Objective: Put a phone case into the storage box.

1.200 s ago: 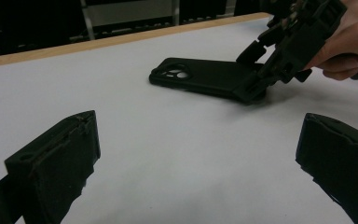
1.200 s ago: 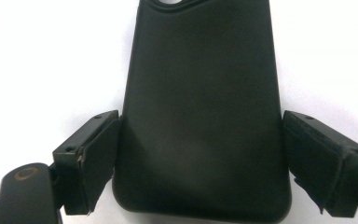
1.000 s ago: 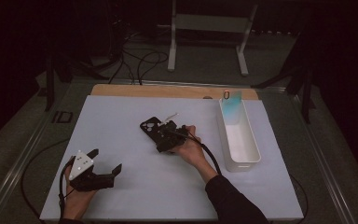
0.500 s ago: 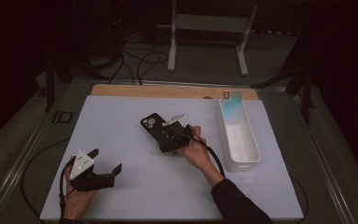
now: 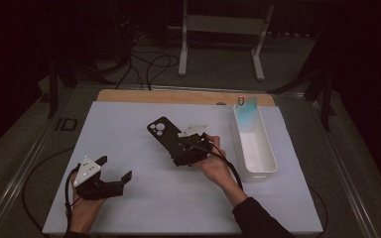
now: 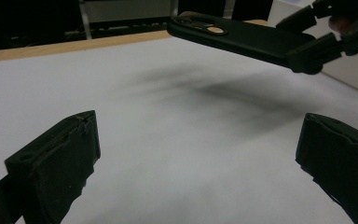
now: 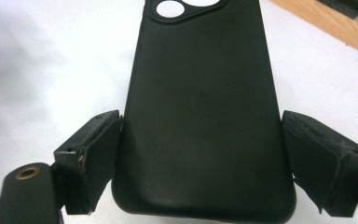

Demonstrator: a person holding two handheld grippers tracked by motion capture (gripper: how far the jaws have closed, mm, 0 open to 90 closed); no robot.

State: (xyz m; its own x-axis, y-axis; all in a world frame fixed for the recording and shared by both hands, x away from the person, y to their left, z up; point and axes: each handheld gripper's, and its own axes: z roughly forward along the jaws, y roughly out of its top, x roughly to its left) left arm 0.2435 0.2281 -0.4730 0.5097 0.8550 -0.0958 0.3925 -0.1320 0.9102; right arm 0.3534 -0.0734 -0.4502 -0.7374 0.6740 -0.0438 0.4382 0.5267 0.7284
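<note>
Case (image 5: 164, 135) work comes first: the black phone case is pinched across its width at its near end by the right gripper (image 5: 181, 148), and in the left gripper view it (image 6: 242, 36) hangs clear above the white mat (image 5: 129, 124), casting a soft shadow. To carry it well, I judge the hold should stay square across the case's two long edges, with steady pressure, since a soft case could bow or twist out of a narrow grip. Keep it level and low, move it slowly, and watch the camera cutout end, which sticks out far left of the jaws and would be first to snag. If the white bin (image 5: 258, 166) at the right is the goal, approach it lengthwise so the case clears the walls.

In the right gripper view the jaws press on either side edge of the case (image 7: 205, 107), closed as far as its width allows.

The left gripper (image 5: 113, 174) rests near the left of the mat in the person's hand, jaws spread wide with nothing between them, well apart from the case.
</note>
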